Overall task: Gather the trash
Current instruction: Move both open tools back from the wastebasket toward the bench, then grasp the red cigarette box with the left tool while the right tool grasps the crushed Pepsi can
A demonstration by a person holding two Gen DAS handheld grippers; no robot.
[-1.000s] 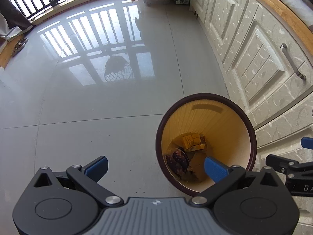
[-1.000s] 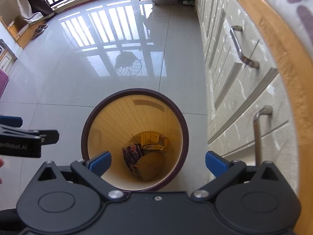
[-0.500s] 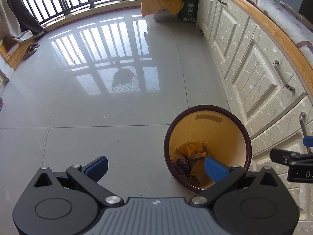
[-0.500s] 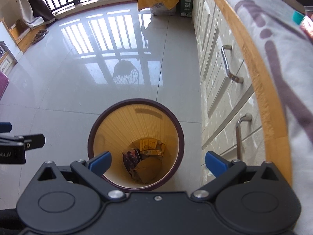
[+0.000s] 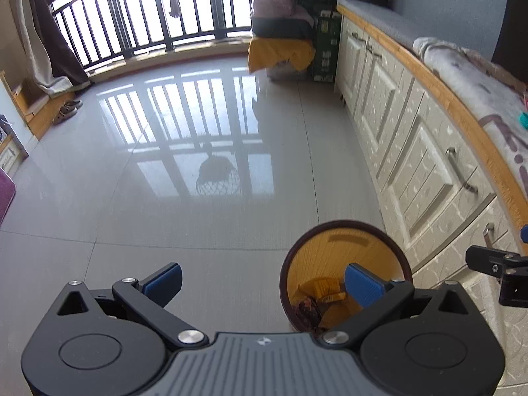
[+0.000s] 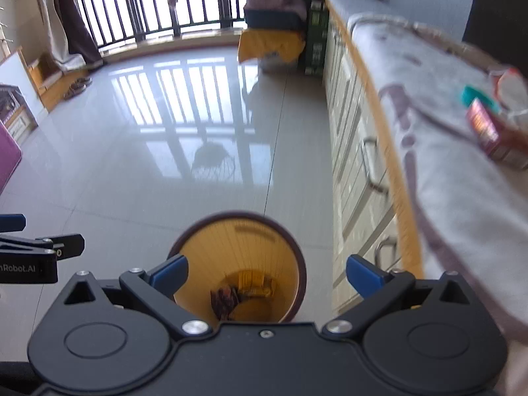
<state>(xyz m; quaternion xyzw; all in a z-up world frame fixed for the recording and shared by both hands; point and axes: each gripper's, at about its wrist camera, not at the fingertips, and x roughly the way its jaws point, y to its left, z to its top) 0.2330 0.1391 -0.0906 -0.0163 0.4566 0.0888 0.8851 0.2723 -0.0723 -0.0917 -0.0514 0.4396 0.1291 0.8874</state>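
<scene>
Left gripper (image 5: 262, 283) spread wide, empty; right gripper (image 6: 267, 272) likewise, side by side.

Both wrist views high, angled down-forward; share bin (image 5: 345, 274) (image 6: 237, 264), floor (image 5: 198, 165) (image 6: 165, 151).

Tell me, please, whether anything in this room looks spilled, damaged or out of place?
Nothing looks spilled or damaged. The bin stands upright with wrappers inside, but some packets lie loose on the cloth-covered counter, blurred.
</scene>
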